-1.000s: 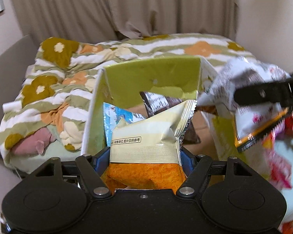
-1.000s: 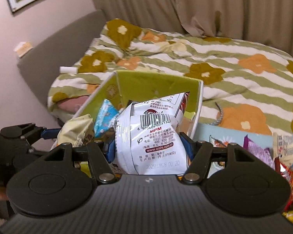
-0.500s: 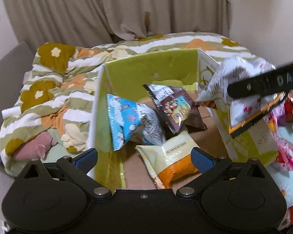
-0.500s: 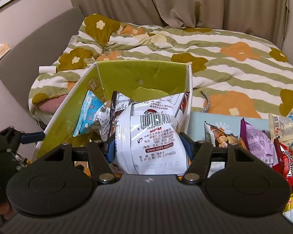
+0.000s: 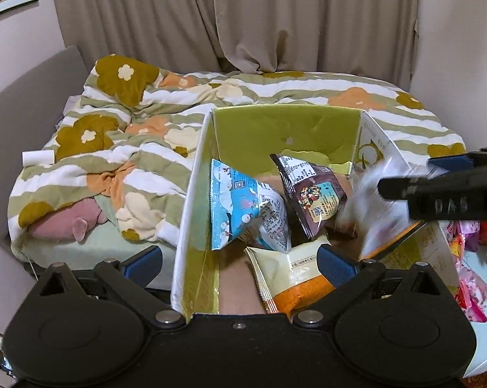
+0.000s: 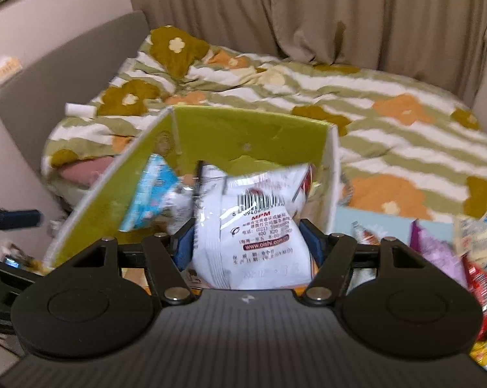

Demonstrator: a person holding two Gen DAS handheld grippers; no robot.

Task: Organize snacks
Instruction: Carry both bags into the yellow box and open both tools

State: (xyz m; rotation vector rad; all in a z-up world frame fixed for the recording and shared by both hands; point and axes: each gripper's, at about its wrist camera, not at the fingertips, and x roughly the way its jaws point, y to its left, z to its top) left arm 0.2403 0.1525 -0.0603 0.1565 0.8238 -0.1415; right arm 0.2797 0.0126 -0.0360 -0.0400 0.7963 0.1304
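A green-lined cardboard box (image 5: 285, 129) stands on the bed. Inside lie a blue snack bag (image 5: 243, 207), a dark brown bag (image 5: 314, 194) and a cream-and-orange bag (image 5: 292, 278). My left gripper (image 5: 240, 263) is open and empty, straddling the box's near-left wall above the cream-and-orange bag. My right gripper (image 6: 246, 242) is shut on a white snack bag (image 6: 259, 226) and holds it over the box (image 6: 243, 135), near its right wall. The white bag also shows blurred in the left wrist view (image 5: 379, 207).
A pile of several loose snack packets lies on a light blue sheet right of the box (image 6: 470, 245), also seen in the left wrist view (image 5: 470, 258). A striped floral quilt (image 5: 130, 135) covers the bed. Curtains hang behind.
My left gripper opened and let the cream-and-orange bag drop into the box, then drew back. My right gripper carried the white bag leftward and down over the box.
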